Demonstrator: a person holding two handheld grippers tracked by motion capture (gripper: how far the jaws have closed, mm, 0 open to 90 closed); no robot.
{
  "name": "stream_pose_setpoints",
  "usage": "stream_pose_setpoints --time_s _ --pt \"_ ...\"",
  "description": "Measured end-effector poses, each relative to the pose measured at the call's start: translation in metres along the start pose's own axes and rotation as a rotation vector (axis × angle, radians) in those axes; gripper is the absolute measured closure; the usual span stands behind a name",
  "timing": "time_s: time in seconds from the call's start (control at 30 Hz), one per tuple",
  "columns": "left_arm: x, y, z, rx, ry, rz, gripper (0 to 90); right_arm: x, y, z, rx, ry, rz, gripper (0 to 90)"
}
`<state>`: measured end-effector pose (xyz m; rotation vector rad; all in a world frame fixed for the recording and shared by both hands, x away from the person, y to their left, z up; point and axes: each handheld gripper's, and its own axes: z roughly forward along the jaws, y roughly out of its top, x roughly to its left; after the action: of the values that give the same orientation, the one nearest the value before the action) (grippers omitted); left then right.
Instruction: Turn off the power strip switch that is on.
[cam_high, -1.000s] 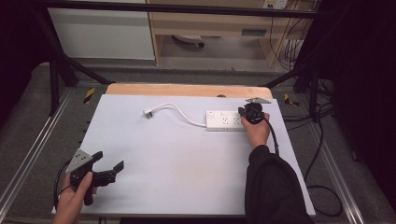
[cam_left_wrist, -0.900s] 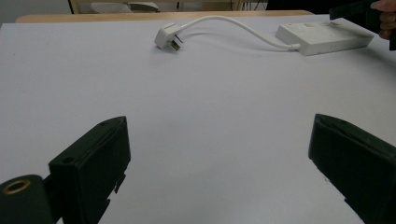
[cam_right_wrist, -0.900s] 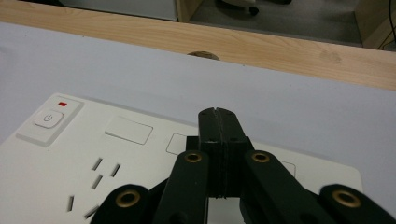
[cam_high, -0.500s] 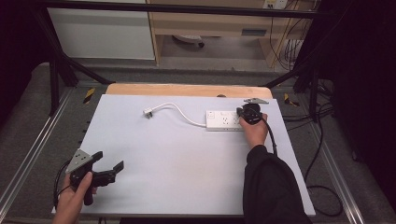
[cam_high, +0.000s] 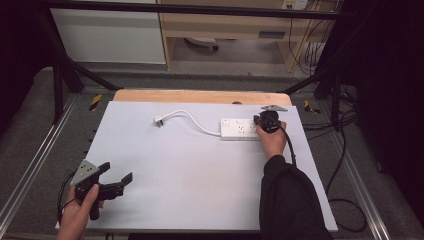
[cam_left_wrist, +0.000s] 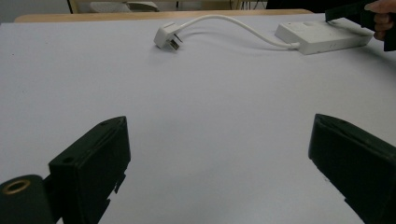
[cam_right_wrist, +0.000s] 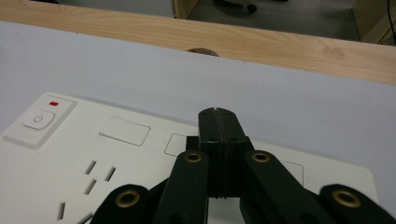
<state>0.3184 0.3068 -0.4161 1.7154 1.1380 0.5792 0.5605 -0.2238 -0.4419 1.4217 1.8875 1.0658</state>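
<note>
A pale grey desk with a wooden strip along its far edge carries a white power strip toward 1 o'clock; its cord curves toward 11 o'clock, ending in a plug lying flat; the right gripper sits over the strip's 3 o'clock end, fingers pressed together with nothing between them; the left gripper hovers near 7 o'clock, well apart, fingers spread wide and empty.

Lab: framed rig, trailing cables.
</note>
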Motion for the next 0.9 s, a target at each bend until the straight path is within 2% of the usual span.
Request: stream_pose_setpoints --time_s 0.53,0.9 --pt "-0.0002 0.0 0.0 0.003 -0.002 0.002 5.4 0.0036 -0.0012 0.0018 -0.006 0.006 -0.013 90.0" --pt "0.0 0.0 -0.0002 0.003 -0.003 0.004 5.4 0.0064 -0.0016 0.0034 -0.013 -0.009 -0.021 90.0"
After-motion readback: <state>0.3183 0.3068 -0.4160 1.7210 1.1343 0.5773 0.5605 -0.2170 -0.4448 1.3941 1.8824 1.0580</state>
